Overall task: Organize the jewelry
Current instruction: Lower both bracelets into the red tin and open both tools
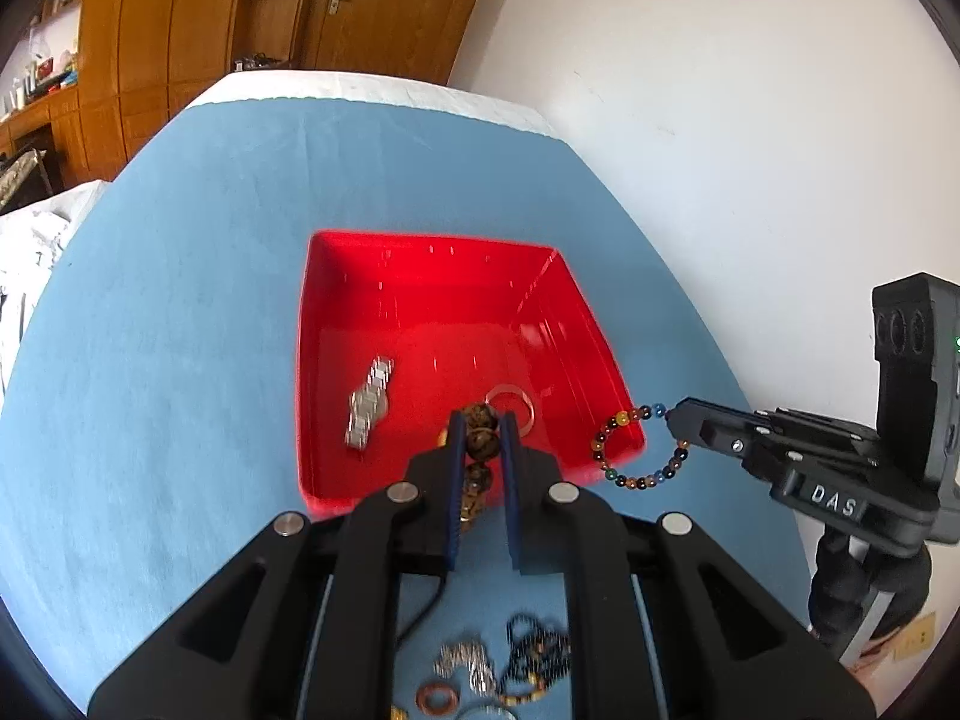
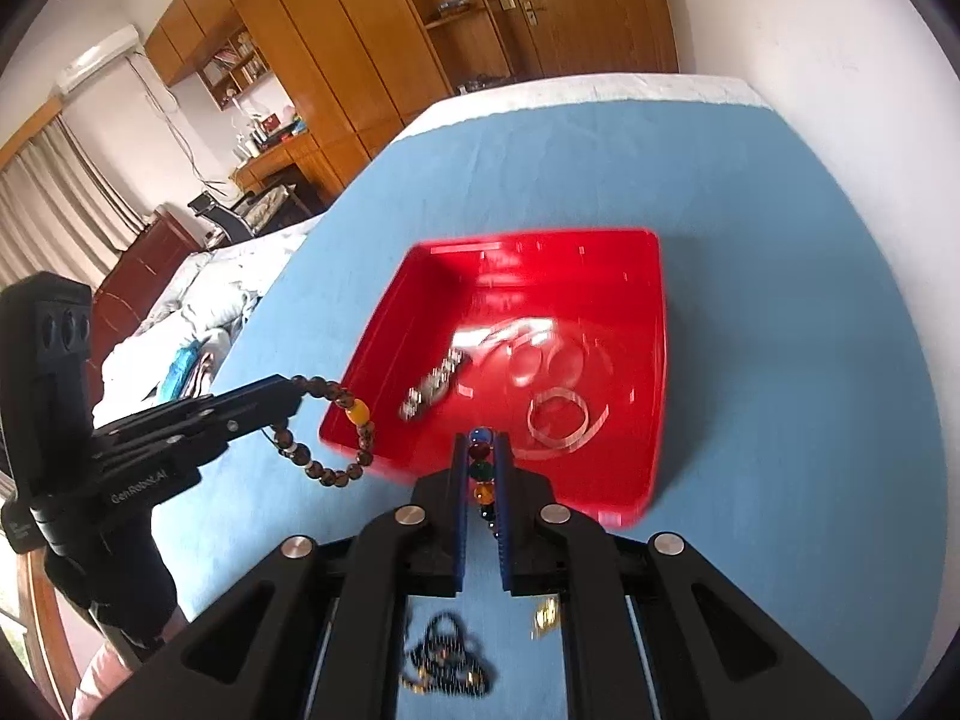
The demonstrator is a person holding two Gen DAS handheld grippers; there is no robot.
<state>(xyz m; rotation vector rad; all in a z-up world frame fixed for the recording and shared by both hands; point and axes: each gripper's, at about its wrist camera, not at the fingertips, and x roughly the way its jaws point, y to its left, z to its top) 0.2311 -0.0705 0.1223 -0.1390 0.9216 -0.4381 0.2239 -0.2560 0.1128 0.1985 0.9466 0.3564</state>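
Observation:
My left gripper is shut on a brown bead bracelet, which hangs in the air at the near edge of the red tray. From the right wrist view, that bracelet with its one yellow bead dangles from the left gripper. My right gripper is shut on a multicoloured bead bracelet, lifted near the tray's front rim. The same bracelet loops from the right gripper beside the tray's right corner. In the tray lie a silver link bracelet and a clear bangle.
Loose jewelry lies on the blue cloth below the grippers: a silver chain, a dark bead necklace, a copper ring and a gold piece. A white wall stands to the right, a bed to the left.

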